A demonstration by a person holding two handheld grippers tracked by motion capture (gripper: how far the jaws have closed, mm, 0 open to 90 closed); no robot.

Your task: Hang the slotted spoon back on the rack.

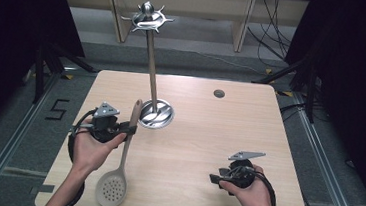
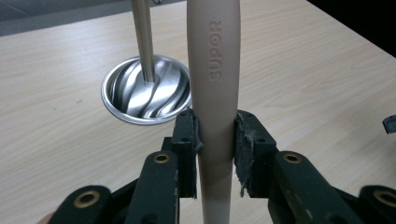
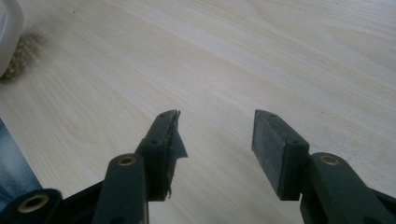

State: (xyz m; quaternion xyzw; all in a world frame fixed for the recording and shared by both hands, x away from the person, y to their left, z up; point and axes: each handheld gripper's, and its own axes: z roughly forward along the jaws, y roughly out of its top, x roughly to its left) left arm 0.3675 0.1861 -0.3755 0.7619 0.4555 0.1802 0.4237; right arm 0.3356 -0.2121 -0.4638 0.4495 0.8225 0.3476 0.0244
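Two grippers work here, and we start at the left gripper point(image 1: 129, 127): its fingers point(image 2: 188, 140) are partly closed and clamp the smooth beige handle of the slotted spoon point(image 1: 121, 163). Its long axis runs through the fingers, the perforated bowl hanging back toward us over the desk point(image 1: 208, 135). Just ahead of those fingers stands the rack point(image 1: 150, 65), a slim post rising from a ribbed shiny steel dish, its hooks high above. Farther right, our right gripper point(image 3: 215, 135) rests empty, fingers wide apart above bare wood.
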